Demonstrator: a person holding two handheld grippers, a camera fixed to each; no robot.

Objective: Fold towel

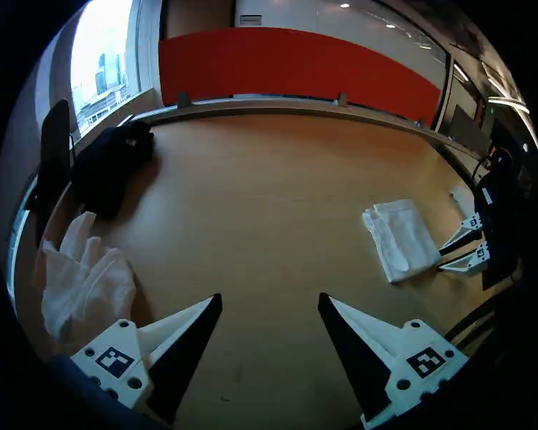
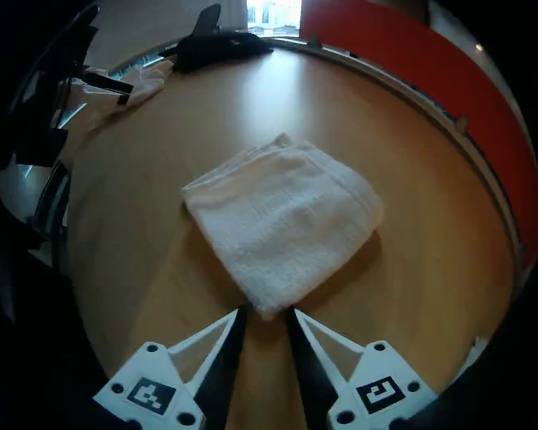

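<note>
A white towel (image 2: 283, 215), folded into a thick square, lies flat on the round wooden table (image 2: 427, 236). My right gripper (image 2: 266, 311) hovers low at the towel's near corner, open by a narrow gap, with the corner lying right at its fingertips. In the left gripper view the same folded towel (image 1: 399, 236) rests at the right, with the right gripper (image 1: 441, 260) against its far side. My left gripper (image 1: 269, 301) stands wide open over bare wood (image 1: 269, 193), nothing between its fingers.
A heap of crumpled white cloths (image 1: 82, 283) lies near the table's left edge, and a black bag (image 1: 115, 165) sits farther back. A red wall panel (image 1: 298, 61) and a window (image 1: 104, 64) lie beyond the table rim.
</note>
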